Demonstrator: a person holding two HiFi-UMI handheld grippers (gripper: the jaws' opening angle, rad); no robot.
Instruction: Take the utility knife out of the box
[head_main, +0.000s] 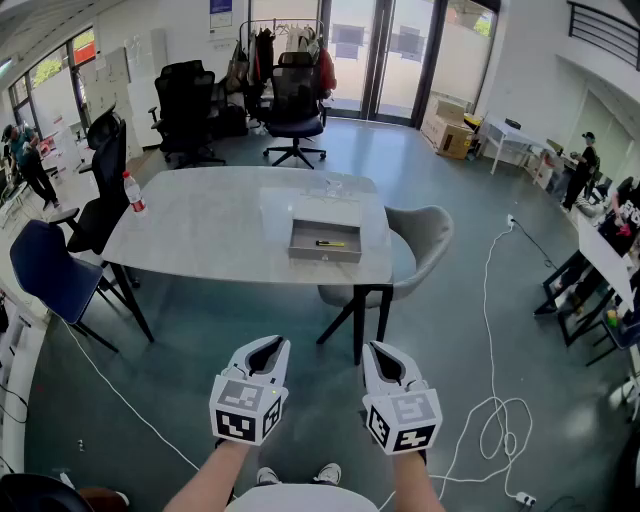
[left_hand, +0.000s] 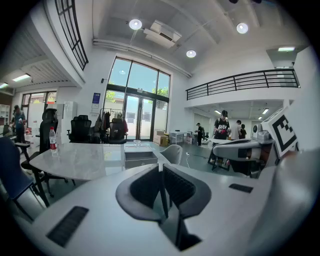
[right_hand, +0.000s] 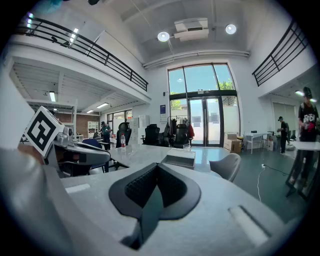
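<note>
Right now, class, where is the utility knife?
In the head view, the utility knife lies inside the grey box, toward the right end of the table, just left of the grey chair.

The utility knife (head_main: 330, 243) lies in the box (head_main: 325, 256) on the table (head_main: 200, 225), bottle (head_main: 133, 193) far left.

left gripper (head_main: 264, 352): jaws together, empty | right gripper (head_main: 381, 360): jaws together, empty | both side by side, tilted slightly down
</note>
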